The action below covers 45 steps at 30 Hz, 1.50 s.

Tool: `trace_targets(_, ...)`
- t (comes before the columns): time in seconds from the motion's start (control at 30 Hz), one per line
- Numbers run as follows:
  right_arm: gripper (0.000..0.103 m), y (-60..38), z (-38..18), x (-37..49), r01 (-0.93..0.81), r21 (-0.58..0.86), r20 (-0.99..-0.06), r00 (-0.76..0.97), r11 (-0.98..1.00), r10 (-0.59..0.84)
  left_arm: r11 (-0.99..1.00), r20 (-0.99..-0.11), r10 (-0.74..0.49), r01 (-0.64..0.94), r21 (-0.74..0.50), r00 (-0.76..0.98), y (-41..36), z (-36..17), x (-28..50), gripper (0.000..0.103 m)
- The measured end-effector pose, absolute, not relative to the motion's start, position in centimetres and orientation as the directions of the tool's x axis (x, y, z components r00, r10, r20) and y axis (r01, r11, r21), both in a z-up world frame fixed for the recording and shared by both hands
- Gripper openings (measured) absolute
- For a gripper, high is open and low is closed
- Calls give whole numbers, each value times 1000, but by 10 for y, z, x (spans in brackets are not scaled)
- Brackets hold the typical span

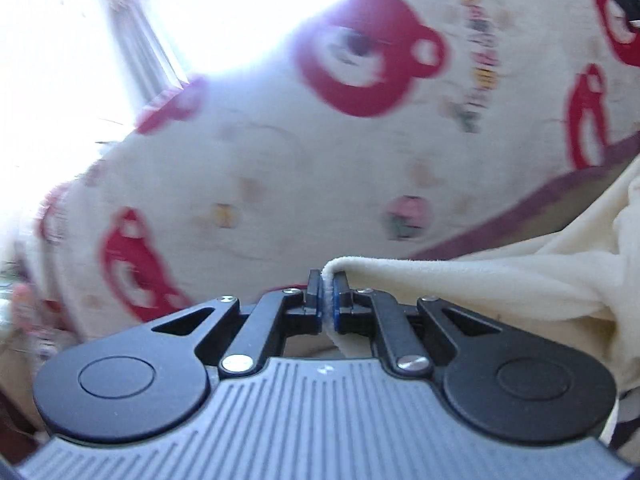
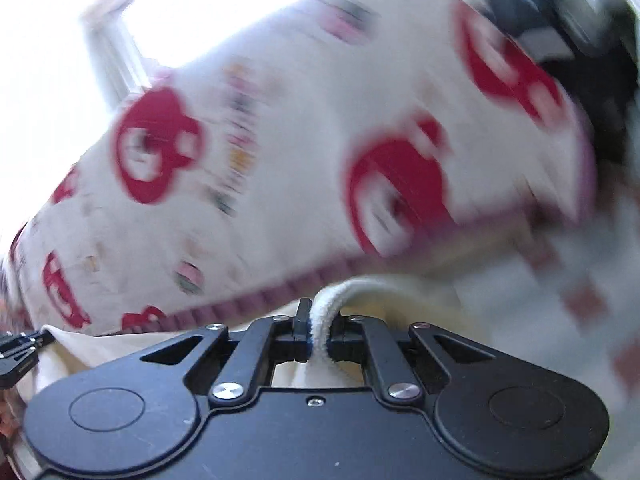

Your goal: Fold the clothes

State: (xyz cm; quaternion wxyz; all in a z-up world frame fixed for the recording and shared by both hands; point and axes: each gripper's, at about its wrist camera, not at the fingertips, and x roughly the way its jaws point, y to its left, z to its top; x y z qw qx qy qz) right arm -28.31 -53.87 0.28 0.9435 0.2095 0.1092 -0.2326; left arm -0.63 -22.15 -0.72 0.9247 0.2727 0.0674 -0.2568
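Fleece garment edge between left gripper fingers, trailing right; printed blanket behind; right gripper likewise pinching a fold.

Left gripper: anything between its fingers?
Yes. The left gripper pinches an edge of the cream garment, seen in the left wrist view; nothing else sits between them.

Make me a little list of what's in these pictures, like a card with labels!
Cloth held: cream fleece, soft and fuzzy
Left gripper: shut on an edge of the fleece
Right gripper: shut on another fold of the fleece
Behind: white bedding with red bear faces and a purple hem
Light: bright window at upper left
Sharpness: background blurred, small prints unreadable
Fold: not yet done; fleece hangs bunched between the grippers
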Motion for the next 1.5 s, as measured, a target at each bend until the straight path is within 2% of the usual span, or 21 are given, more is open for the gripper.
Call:
trace_targets(0.2, 8, -499, 88, -205, 333, 242, -193, 937, 912, -291, 831, -121, -297, 319, 456, 947, -116, 56, -1, 5)
trace_targets(0.27, 8, -482, 106, -176, 258, 232, -156, 961, 938, -226, 870, -134, -236, 271, 411, 962, -75, 68, 4, 6)
trace_targets(0.3, 8, -473, 115, -162, 221, 226, -138, 971, 949, -193, 889, -170, -202, 253, 381, 965, -55, 69, 10, 7)
trace_targets(0.33, 8, -464, 114, -149, 194, 228, -136, 977, 954, -166, 913, -223, -137, 210, 350, 965, -37, 60, 18, 13)
trace_targets(0.37, 8, -455, 112, -136, 169, 233, -138, 981, 958, -140, 933, -278, -71, 163, 321, 958, -19, 50, 26, 33)
trace_targets(0.4, 9, -446, 109, -122, 145, 237, -139, 984, 961, -114, 949, -334, -8, 112, 294, 943, -1, 40, 34, 46)
trace_targets(0.47, 9, -433, 90, -95, 125, 299, -177, 981, 946, -74, 968, -445, 111, 4, 249, 889, 34, 20, 49, 50)
trace_targets(0.57, 9, -418, 48, -63, 96, 382, -252, 968, 919, 3, 997, -562, -6, 45, 57, 827, 59, -6, 45, 53)
trace_targets(0.77, 9, -400, -20, -71, 139, 511, -329, 943, 848, 43, 920, -639, -371, 357, -158, 673, -11, -66, 40, 56)
trace_targets(0.83, 9, -401, -22, -87, 150, 532, -315, 949, 834, 30, 889, -634, -421, 432, -148, 649, -49, -79, 31, 57)
trace_targets(0.93, 9, -401, -18, -107, 150, 535, -298, 954, 831, 19, 845, -583, -456, 533, -47, 672, -97, -83, 9, 60)
trace_targets(1.03, 9, -396, -12, -115, 141, 494, -308, 951, 858, 21, 806, -549, -562, 559, -195, 619, -118, -78, 11, 67)
trace_targets(1.1, 9, -392, -9, -119, 127, 475, -306, 952, 871, 28, 831, -547, -545, 497, -250, 635, -123, -77, 21, 68)
trace_targets(1.2, 9, -386, -4, -124, 102, 456, -292, 955, 884, 41, 819, -533, -564, 514, -257, 631, -131, -83, 26, 71)
trace_targets(1.27, 9, -383, 1, -124, 99, 418, -286, 958, 903, 28, 770, -555, -618, 571, -285, 557, -137, -96, 29, 82)
trace_targets(1.3, 9, -382, 4, -123, 88, 398, -279, 960, 913, 29, 746, -570, -640, 595, -300, 515, -140, -104, 31, 83)
trace_targets(1.33, 9, -382, 9, -120, 71, 394, -268, 963, 917, 40, 728, -605, -646, 612, -308, 464, -144, -116, 38, 83)
trace_targets(1.37, 9, -382, 14, -118, 53, 392, -256, 965, 918, 53, 735, -647, -626, 608, -301, 436, -148, -127, 49, 63)
trace_targets(1.4, 9, -382, 19, -116, 36, 391, -244, 968, 920, 66, 765, -684, -576, 590, -258, 447, -150, -135, 57, 32)
trace_targets(1.43, 9, -383, 26, -112, 32, 395, -222, 973, 918, 62, 788, -711, -521, 587, -187, 473, -151, -139, 65, 9)
trace_targets(1.5, 9, -391, 32, -94, 58, 412, -210, 977, 909, 33, 838, -631, -435, 545, -24, 642, -136, -124, 73, 9)
